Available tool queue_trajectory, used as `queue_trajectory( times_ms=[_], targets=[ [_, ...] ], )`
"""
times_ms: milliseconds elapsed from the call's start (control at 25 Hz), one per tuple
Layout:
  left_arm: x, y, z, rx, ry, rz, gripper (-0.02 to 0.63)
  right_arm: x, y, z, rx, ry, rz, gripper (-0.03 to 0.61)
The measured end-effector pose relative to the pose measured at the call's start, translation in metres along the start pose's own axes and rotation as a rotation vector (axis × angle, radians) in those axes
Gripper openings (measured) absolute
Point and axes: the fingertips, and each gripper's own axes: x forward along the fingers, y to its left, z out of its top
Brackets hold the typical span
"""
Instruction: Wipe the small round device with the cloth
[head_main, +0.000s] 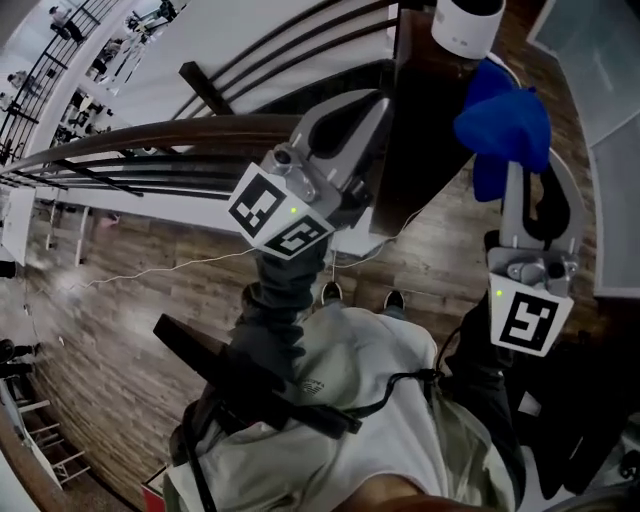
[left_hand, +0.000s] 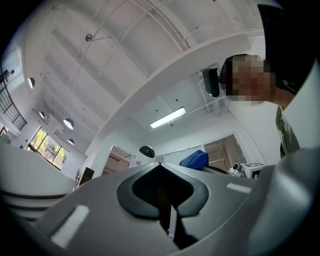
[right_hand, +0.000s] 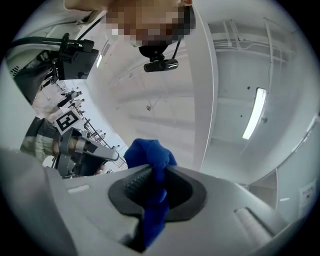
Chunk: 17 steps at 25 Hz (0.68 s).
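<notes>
The small round device (head_main: 465, 25), white with a dark top, stands on a dark table (head_main: 425, 130) at the top of the head view; in the left gripper view the device (left_hand: 146, 151) shows far off beyond the jaws. My right gripper (head_main: 530, 175) is shut on a bunched blue cloth (head_main: 505, 125), held a little to the right of the device. From the right gripper view the cloth (right_hand: 150, 155) bulges out above my right gripper (right_hand: 157, 172). My left gripper (head_main: 378, 102) is shut with nothing in it and points at the table's left edge; its jaws (left_hand: 160, 166) meet.
A curved dark wooden railing (head_main: 150, 135) runs across the left. Wood floor (head_main: 130, 300) lies far below, with a thin white cable (head_main: 180, 266) on it. The person's shoes (head_main: 360, 296) and pale shirt fill the bottom. Pale panels (head_main: 600, 60) are at the right.
</notes>
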Motion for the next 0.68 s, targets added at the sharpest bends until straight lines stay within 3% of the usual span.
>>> queue_trajectory(
  times_ms=[680],
  targets=[
    [0.0005,-0.0091,-0.0016,0.018,0.001,0.021,-0.003,0.0003,-0.0016,-0.0036,0.006,-0.039,0.03,0.052]
  ],
)
